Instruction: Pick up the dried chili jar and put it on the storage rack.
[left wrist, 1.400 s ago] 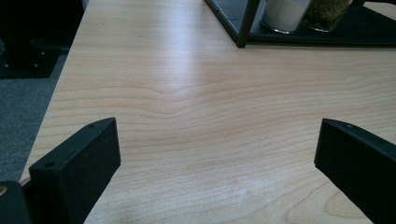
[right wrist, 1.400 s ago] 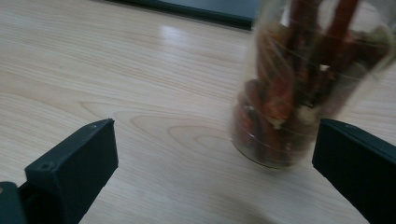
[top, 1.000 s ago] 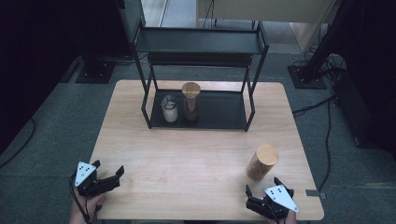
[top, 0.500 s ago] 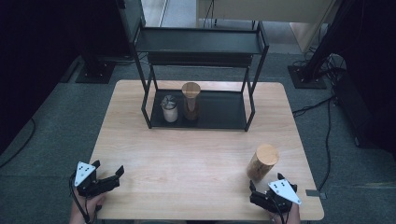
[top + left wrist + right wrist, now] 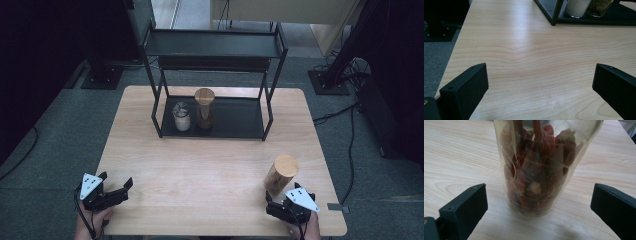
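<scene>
High view: left tongs (image 5: 116, 190) spread apart, empty, at the table's (image 5: 210, 165) near left corner. Right tongs (image 5: 274, 204) at the near right corner, just behind a cork-lidded jar (image 5: 280, 174) standing upright on the bare wood. Rack (image 5: 215, 80) at the far edge, with two jars on its lower tray.

Left gripper view: tongs (image 5: 540, 80) wide apart over bare table, rack foot (image 5: 556, 12) ahead.

Right gripper view: tongs (image 5: 539, 202) wide apart, flanking the jar (image 5: 539, 167) of red dried pieces, not touching it.

I see a clear, glossy jar (image 5: 541, 167), probably glass, with a wooden lid (image 5: 286, 164), on my smooth, matt pale-wood table (image 5: 210, 165); matt black metal shelf (image 5: 215, 45).
</scene>
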{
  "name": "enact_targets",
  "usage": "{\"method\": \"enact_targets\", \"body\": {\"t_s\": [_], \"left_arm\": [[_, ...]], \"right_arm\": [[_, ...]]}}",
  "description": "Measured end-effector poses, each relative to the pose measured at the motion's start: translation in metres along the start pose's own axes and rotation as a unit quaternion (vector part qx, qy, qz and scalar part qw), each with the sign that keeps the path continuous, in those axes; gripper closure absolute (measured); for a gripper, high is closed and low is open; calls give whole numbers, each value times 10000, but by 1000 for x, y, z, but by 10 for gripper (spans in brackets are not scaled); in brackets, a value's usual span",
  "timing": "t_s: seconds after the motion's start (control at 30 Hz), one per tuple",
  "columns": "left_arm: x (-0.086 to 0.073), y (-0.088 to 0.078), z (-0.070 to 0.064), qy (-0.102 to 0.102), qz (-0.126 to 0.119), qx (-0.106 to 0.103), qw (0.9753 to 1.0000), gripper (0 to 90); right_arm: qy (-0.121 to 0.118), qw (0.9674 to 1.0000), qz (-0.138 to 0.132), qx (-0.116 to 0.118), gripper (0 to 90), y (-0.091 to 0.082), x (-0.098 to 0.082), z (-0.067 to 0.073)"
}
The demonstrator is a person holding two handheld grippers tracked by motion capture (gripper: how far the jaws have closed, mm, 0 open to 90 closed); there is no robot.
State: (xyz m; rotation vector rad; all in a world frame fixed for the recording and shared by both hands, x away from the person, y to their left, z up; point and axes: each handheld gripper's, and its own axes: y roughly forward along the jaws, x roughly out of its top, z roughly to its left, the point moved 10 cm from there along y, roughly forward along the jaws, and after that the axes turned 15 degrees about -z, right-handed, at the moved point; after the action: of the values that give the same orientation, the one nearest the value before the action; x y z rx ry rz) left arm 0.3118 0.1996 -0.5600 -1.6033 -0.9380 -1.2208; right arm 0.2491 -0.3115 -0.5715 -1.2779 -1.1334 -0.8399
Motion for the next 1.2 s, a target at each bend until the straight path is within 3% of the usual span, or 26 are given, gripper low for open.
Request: {"method": "enact_targets", "body": {"t_s": [0.13, 0.5, 0.77, 1.2], "left_arm": [[0, 0, 0, -4, 5, -1, 10000, 5], [0, 0, 0, -25, 5, -7, 10000, 5], [0, 0, 0, -24, 2, -10, 10000, 5], [0, 0, 0, -17, 8, -14, 10000, 5]], "right_arm": [[116, 9999, -75, -1, 43, 3, 5, -1], [68, 9998, -123, 130, 104, 15, 14, 3], [176, 9996, -205, 14, 199, 21, 21, 2], [308, 9992, -255, -33, 235, 25, 30, 1]]}}
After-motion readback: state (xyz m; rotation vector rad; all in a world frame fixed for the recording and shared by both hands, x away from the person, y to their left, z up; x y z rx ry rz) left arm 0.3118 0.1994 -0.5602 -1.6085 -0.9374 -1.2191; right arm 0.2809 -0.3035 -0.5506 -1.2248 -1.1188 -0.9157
